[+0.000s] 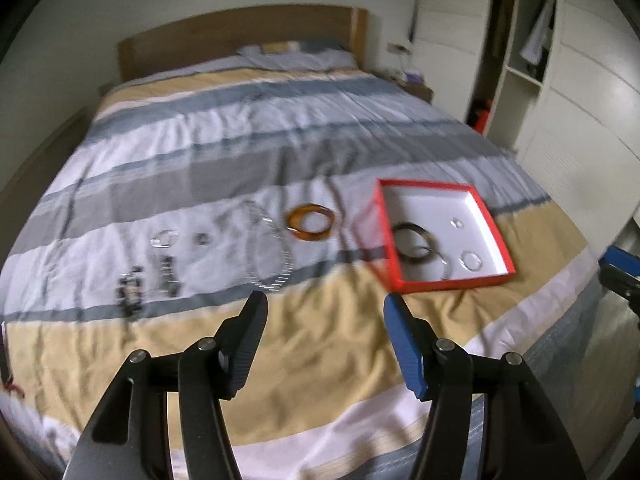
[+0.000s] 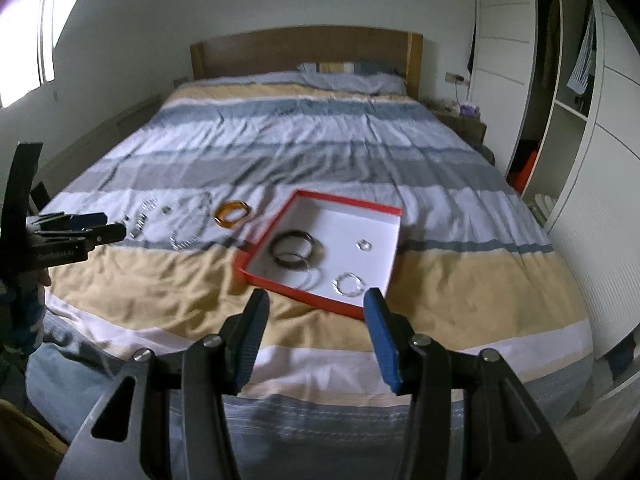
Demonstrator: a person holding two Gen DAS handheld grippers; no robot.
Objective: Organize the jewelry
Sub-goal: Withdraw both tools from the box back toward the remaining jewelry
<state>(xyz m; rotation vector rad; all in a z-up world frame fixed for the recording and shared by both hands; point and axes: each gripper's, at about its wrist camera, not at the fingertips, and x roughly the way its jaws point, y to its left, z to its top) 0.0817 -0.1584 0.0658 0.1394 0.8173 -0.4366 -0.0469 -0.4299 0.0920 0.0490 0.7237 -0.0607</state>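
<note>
The bed (image 2: 320,152) fills the room, its striped duvet in blue, grey, white and tan spread flat, and everything that matters lies across the near half of it. Largest of the things on it is the red box (image 2: 344,200), shallow and white inside, sitting open to the right of the loose pieces; it already holds a dark bangle (image 2: 296,249), a thin hoop overlapping it, a clear bracelet (image 2: 349,283) and a small ring (image 2: 364,245). Left of the box, well apart from it, the amber bangle (image 1: 310,222) lies on a white stripe, then the silver necklace (image 1: 266,248) looped beside it, then a scatter of smaller items too blurred to name, among them a dark beaded piece (image 1: 131,289) at the far left. The left gripper (image 1: 325,306) hangs above the tan stripe just short of the necklace, jaws spread wide and empty; the right gripper (image 2: 316,300) hovers at the near edge of the box, equally wide and empty. I judge the sorting partway done, between one deposit and the next pickup. The next move calls for lowering onto a loose piece, likely the necklace or amber bangle, and closing on its rim without snagging the duvet.
</note>
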